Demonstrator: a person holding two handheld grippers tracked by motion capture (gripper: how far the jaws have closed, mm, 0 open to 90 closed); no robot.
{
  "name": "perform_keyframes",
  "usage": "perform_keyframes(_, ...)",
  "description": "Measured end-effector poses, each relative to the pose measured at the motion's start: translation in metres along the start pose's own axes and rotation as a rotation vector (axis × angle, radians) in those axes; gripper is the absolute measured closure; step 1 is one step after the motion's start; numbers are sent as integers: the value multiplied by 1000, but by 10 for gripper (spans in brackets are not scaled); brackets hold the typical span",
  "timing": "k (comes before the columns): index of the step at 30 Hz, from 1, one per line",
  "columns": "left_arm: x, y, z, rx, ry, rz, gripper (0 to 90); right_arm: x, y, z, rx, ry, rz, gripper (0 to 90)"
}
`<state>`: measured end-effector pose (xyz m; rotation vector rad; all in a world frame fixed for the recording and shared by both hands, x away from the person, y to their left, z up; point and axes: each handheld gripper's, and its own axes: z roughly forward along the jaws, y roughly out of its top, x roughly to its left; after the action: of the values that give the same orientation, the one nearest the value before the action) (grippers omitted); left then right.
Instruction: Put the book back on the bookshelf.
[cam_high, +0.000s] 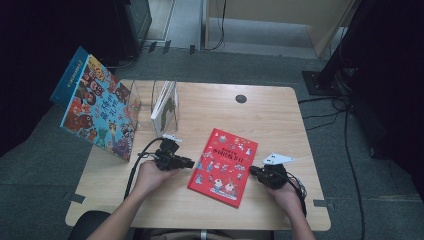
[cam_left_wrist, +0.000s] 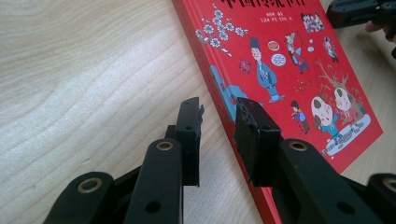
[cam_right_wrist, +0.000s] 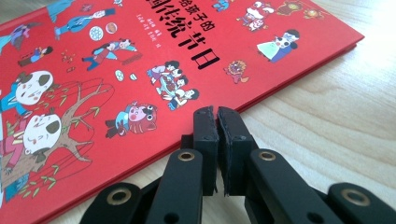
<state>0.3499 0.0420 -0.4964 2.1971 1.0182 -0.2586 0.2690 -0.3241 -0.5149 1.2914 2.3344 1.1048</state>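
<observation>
One red picture book (cam_high: 223, 166) lies flat, cover up, on the wooden table (cam_high: 280, 120), between the two grippers; its long axis runs from the near edge toward the far side, tilted slightly leftward. The left gripper (cam_high: 186, 163) sits at the book's left edge, jaws partly apart with the cover's edge between them, pads not pressing. The right gripper (cam_right_wrist: 217, 114) rests at the right edge, jaws closed together, holding nothing. High view adds one large illustrated book (cam_high: 97, 107) leaning upright and one clear stand (cam_high: 160, 102) holding thin books.
</observation>
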Motion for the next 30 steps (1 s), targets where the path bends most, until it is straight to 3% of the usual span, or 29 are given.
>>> perform_keyframes(13,3,-5,3,4,1,-32,707,-1,9,12,-11,9,-9,866)
perform_keyframes(21,4,-13,0,-26,1,-52,702,0,18,21,-6,26,-29,867)
perform_keyframes(30,3,-19,-1,-45,10,-78,751,0,31,32,7,29,-13,900)
